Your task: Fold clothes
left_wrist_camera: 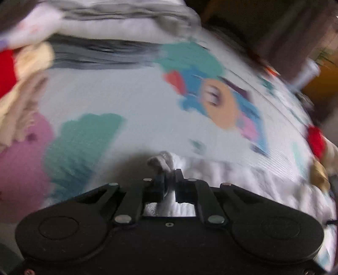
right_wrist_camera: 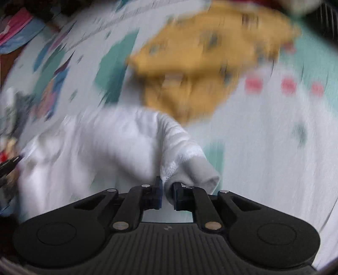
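Left wrist view: the left gripper (left_wrist_camera: 169, 179) is clenched on a bunch of white cloth; the picture is blurred by motion.
Right wrist view: the right gripper (right_wrist_camera: 168, 195) grasps the grey-trimmed end of the same white garment (right_wrist_camera: 101, 148); this picture is blurred too.
White garment, place: it hangs from the right gripper and spreads to the left and down over the printed bedsheet (right_wrist_camera: 274, 148); in the left wrist view its crumpled white part (left_wrist_camera: 243, 182) lies just right of the fingers.
Bedsheet: pale, with teal patches and a blue and orange cartoon figure (left_wrist_camera: 221, 101).
Yellow garment: a mustard cloth with small dark marks (right_wrist_camera: 202, 57) lies on the sheet beyond the white one, near it; I cannot tell if they touch.
Pile at left: in the left wrist view, cream, red and pink clothes (left_wrist_camera: 23, 88) are heaped at the left edge of the bed.
Far end of bed: a dark grey cloth (left_wrist_camera: 101, 54) lies across, with a white and grey striped one (left_wrist_camera: 118, 19) behind it.
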Demonstrator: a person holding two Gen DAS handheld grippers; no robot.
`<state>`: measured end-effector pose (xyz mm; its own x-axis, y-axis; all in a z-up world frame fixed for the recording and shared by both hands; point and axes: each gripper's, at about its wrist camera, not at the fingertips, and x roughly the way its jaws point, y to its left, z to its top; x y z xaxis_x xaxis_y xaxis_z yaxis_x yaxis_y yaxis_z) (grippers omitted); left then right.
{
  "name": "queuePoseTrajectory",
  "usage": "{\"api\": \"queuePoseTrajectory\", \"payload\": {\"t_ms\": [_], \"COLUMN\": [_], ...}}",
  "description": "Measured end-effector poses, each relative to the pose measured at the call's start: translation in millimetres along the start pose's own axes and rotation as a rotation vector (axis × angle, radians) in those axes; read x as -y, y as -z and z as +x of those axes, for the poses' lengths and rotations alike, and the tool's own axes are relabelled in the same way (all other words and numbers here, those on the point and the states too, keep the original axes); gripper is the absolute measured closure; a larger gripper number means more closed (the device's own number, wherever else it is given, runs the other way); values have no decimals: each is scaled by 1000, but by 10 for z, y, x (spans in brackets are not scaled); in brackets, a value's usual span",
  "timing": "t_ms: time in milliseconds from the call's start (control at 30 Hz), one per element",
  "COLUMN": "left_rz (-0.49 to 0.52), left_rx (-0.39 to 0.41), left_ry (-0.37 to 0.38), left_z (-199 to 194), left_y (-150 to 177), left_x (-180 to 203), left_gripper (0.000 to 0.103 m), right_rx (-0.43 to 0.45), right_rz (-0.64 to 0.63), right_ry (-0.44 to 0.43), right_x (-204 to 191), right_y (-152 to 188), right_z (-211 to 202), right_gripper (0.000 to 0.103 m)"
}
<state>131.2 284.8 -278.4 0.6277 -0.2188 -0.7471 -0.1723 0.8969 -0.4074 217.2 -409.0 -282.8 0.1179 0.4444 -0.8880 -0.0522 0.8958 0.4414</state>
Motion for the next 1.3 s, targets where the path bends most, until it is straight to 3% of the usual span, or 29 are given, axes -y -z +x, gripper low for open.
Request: {"api": "queuePoseTrajectory", "payload": {"t_ms": [100, 200, 233, 300, 333, 367, 400, 433, 533, 633, 667, 733, 767, 800, 833, 967, 1100, 1133, 1200, 1233, 1300], "left_rz": [95, 127, 129, 179, 205, 230, 254, 274, 340, 419, 425, 415, 405, 398, 393, 399, 394, 393, 389, 377, 327], "left_rx": [-5, 27, 56, 98, 96, 83, 70, 79, 139, 149, 146, 139, 140, 141, 140, 118, 91, 83, 67, 57, 33], "left_ry": [-20, -81, -92, -122, -149, -182, -215, -229, -250, -259, -260, -241, -227, -217, -208, -180, -156, -152, -143, -133, -98], "left_z": [-153, -79, -43, 54, 99, 141, 183, 157, -26, -101, -93, -30, -52, -80, -106, -49, -72, -76, -86, -95, -122], "left_y": [-11, -116, -178, -264, -290, -309, -328, -322, -248, -169, -160, -171, -162, -147, -131, -84, -5, 22, 75, 97, 150], "left_x": [45, -16, -22, 50, 99, 151, 204, 252, 405, 545, 574, 623, 633, 639, 644, 677, 619, 601, 564, 542, 492], "left_gripper": [97, 97, 97, 94, 90, 76, 56, 52, 50, 50, 50, 50, 50, 50, 50, 50, 50, 50, 50, 50, 50], "right_rx": [-84, 22, 77, 140, 135, 116, 117, 130, 207, 290, 285, 234, 208, 181, 155, 45, -78, -124, -97, -54, 43], "right_rz": [43, 81, 66, 4, -33, -67, -97, -127, -324, -539, -589, -659, -693, -728, -763, -900, -712, -700, -702, -685, -629], "right_ry": [23, 142, 172, 234, 279, 341, 382, 408, 472, 530, 554, 609, 637, 664, 691, 799, 1017, 1064, 1042, 999, 893], "right_x": [198, 255, 191, 14, -78, -158, -223, -286, -704, -1158, -1207, -1171, -1153, -1135, -1117, -1045, -278, -111, -43, -78, -206], "right_y": [174, 4, -119, -328, -429, -521, -601, -676, -782, -870, -878, -864, -857, -851, -844, -817, -806, -730, -555, -486, -387], "right_z": [-29, -102, -139, -176, -162, -140, -152, -182, -80, 53, 119, 282, 364, 445, 527, 853, 578, 505, 296, 166, -88], "right_gripper": [91, 91, 86, 79, 64, 44, 35, 32, 32, 31, 20, 11, 19, 35, 59, 72, 72, 68, 45, 26, 22]}}
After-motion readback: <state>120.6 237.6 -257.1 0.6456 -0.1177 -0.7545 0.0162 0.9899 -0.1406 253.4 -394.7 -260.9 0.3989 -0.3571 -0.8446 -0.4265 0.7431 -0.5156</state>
